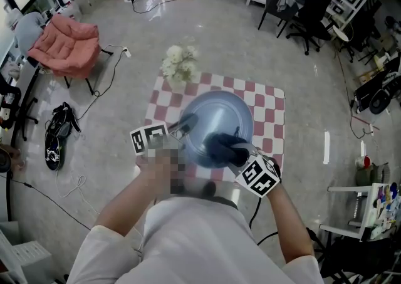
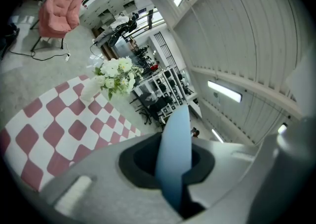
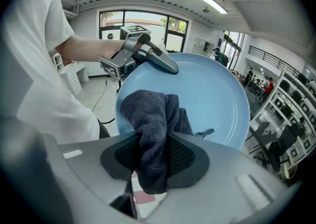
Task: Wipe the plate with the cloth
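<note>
Left claw [image 2: 174,171]: clenched on the rim of the blue plate [image 3: 217,94]. In the left gripper view the plate shows edge-on, and its rim sits between the two jaws.

Right claw [image 3: 150,161]: clenched on the dark grey cloth [image 3: 148,124]. The cloth is bunched between the jaws, and its free end stands out ahead of them.

Plate position: the plate is held over the table [image 1: 270,112], carried at its rim by the left claw. It is tilted so that its inner face turns toward the right claw. In the head view it hides the middle of the table.

Cloth position: the bunched end lies against the inner face of the plate, in the lower part of that face as the right gripper view shows it. The left claw holds the rim on the opposite, upper side.

Surroundings: the table carries a red-and-white checked cover. A bunch of white flowers [image 1: 178,63] stands at its far edge. A pink chair [image 1: 66,44] stands on the floor, well apart from the table on the left.
</note>
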A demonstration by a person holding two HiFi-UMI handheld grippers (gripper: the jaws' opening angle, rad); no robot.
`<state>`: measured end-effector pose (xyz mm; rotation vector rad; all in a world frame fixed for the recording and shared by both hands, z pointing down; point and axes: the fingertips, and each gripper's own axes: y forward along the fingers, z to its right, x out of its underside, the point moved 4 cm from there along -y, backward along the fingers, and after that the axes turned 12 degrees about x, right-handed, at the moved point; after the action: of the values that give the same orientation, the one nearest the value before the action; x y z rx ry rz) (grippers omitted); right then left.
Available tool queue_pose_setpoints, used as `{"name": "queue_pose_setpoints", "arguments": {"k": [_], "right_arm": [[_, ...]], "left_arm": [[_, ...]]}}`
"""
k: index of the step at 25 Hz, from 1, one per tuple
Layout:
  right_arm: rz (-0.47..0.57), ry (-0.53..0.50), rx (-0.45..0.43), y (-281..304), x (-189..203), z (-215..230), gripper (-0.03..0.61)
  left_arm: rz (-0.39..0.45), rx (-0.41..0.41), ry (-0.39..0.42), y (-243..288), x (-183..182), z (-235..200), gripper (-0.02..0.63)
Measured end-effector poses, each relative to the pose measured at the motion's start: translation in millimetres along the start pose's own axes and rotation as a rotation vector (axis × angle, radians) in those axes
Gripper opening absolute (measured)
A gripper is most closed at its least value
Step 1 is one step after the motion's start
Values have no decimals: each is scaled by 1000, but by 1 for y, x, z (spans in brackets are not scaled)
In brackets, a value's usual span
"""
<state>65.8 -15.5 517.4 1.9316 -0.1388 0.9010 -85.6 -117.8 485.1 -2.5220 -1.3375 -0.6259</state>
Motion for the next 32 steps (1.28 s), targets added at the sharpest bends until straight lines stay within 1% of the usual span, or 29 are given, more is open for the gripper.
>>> {"name": "queue_pose_setpoints", "arguments": {"k": [5, 8, 12, 16, 19, 22, 23, 25, 28, 32], "right_arm": [[2, 8, -45, -2, -5, -11, 127], [24, 54, -100, -3, -12, -17, 126], [48, 110, -169, -2, -21, -25, 126], [33, 140, -237, 0, -24, -32, 126], [25, 148, -296, 1, -25, -38, 126], [71, 181, -329, -1, -35, -38, 126], [94, 197, -322, -2, -39, -35, 126], [139, 233, -282, -4, -46, -23, 126], [181, 296, -171, -3, -54, 5, 126], [216, 392, -16, -6, -57, 46, 126]], "left_arm": [[21, -3, -6, 1, 1, 1, 37], [29, 1, 1, 1, 0, 3, 37], [33, 16, 30, 1, -1, 7, 37], [23, 26, 66, 1, 0, 11, 37], [15, 33, 72, 0, 3, 10, 37], [20, 52, 73, -2, 2, 10, 37], [25, 58, 73, -3, 0, 11, 37], [37, 65, 70, -4, -2, 10, 37], [61, 62, 65, -7, -7, 8, 37], [80, 37, 62, -9, -13, 2, 37]]}}
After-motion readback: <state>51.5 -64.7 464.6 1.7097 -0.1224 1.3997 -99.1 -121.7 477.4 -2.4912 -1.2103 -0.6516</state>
